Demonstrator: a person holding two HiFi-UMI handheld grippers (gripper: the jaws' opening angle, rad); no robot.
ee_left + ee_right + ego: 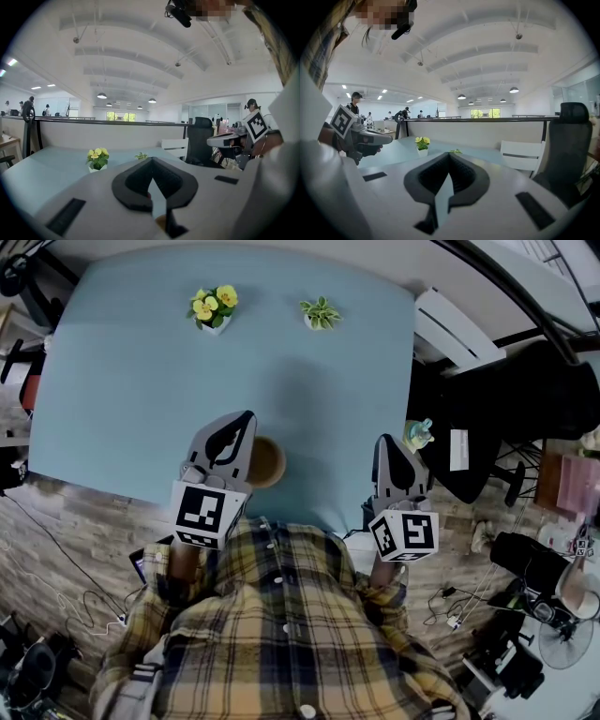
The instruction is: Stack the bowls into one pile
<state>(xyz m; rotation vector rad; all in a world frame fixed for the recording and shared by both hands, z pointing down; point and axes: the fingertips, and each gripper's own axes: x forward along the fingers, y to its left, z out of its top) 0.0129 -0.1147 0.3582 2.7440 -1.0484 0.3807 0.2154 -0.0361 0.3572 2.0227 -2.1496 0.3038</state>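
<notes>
A brown bowl (267,462) sits on the light blue table (131,399) near its front edge. Its left part is hidden behind my left gripper (247,416), so I cannot tell whether other bowls are nested in it. That gripper hovers just left of the bowl with its jaws shut and nothing between them. A brown sliver of the bowl (161,221) shows under the left gripper (151,160) in its own view. My right gripper (382,441) is shut and empty at the table's front right edge, apart from the bowl. The right gripper (449,155) points across the table in its own view.
A pot of yellow flowers (214,308) and a small green plant (321,312) stand at the table's far side. A black office chair (487,427), a white chair (455,329) and a small teal object (419,434) are off the table's right edge. Cables lie on the floor.
</notes>
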